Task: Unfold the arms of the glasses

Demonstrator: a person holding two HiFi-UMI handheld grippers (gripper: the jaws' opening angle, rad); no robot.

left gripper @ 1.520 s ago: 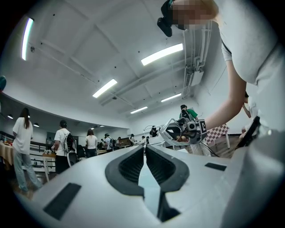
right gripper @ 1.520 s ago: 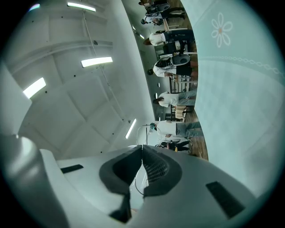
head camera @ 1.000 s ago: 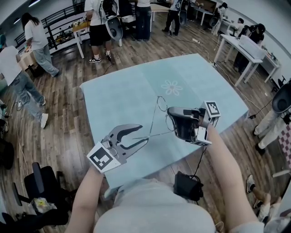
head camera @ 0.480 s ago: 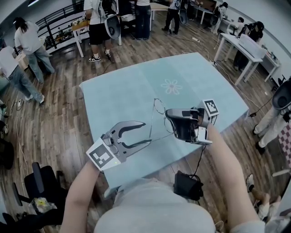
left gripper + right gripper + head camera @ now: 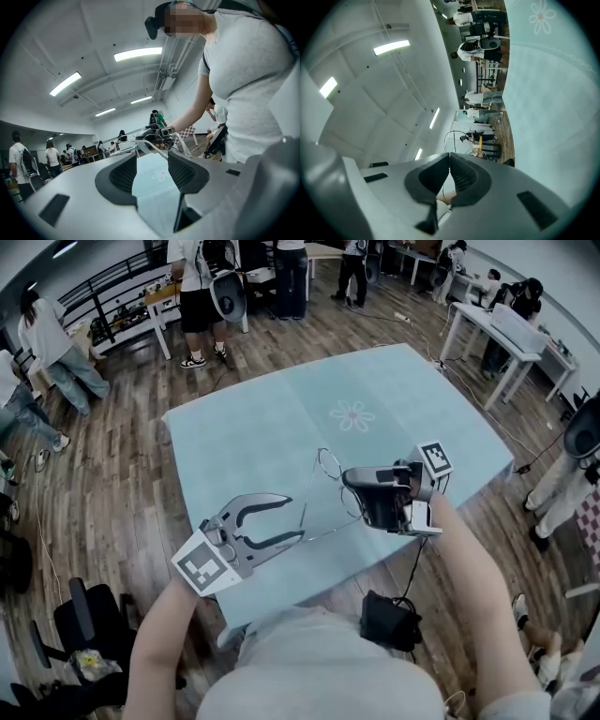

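Left gripper (image 5: 294, 517) has just opened wide and let go of the arm, now empty; glasses (image 5: 326, 464) held above the table (image 5: 244, 427), pinched in the closed right gripper (image 5: 349, 482); that arm looks unfolded

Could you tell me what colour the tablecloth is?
The tablecloth is pale teal with a white flower; head view.

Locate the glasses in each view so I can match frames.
Head view: glasses at centre of frame, held by the right gripper.
Left gripper view: glasses small, just above centre, beyond the open fingers.
Right gripper view: only a thin rim loop of the glasses, rising above the closed fingers.
Shared landmark: flower print, visible in all three.
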